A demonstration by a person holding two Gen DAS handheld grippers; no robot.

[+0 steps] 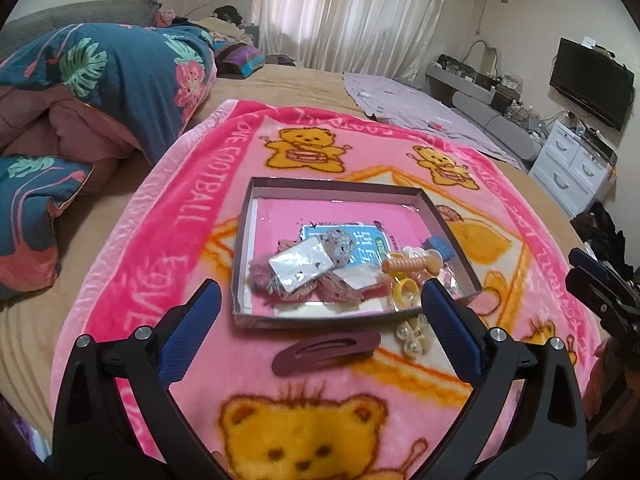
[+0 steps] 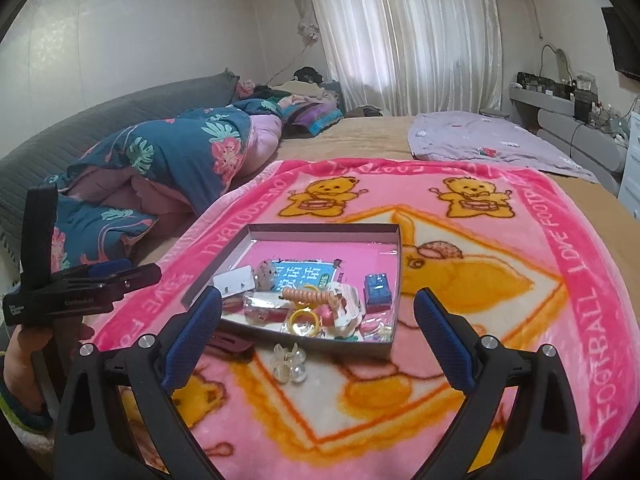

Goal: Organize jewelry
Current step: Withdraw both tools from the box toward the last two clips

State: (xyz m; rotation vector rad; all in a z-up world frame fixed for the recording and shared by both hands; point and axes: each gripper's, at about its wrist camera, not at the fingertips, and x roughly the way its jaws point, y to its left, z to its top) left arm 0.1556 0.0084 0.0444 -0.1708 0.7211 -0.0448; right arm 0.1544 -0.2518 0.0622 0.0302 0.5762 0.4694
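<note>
A shallow cardboard tray (image 1: pixel 340 188) with a pink floor lies on a pink teddy-bear blanket (image 1: pixel 168 240). In it are foil cards, fuzzy pompoms, an orange spiral hair tie (image 1: pixel 408 262), a yellow ring (image 1: pixel 404 292) and a small blue box (image 2: pixel 377 288). Just in front of the tray, on the blanket, lie a maroon snap hair clip (image 1: pixel 326 350) and a pearl hair claw (image 1: pixel 412 336). My left gripper (image 1: pixel 320 316) hovers open above the maroon clip, holding nothing. My right gripper (image 2: pixel 320 312) is also open and empty above the pearl claw (image 2: pixel 290 362). Its left finger half hides the maroon clip (image 2: pixel 230 342).
The blanket covers a tan bed (image 1: pixel 280 80). A folded floral quilt (image 1: pixel 120 80) lies to the left, a lilac cloth (image 2: pixel 480 140) at the back right. White drawers (image 1: pixel 572 168) stand past the bed's right side. Each gripper shows at the edge of the other's view.
</note>
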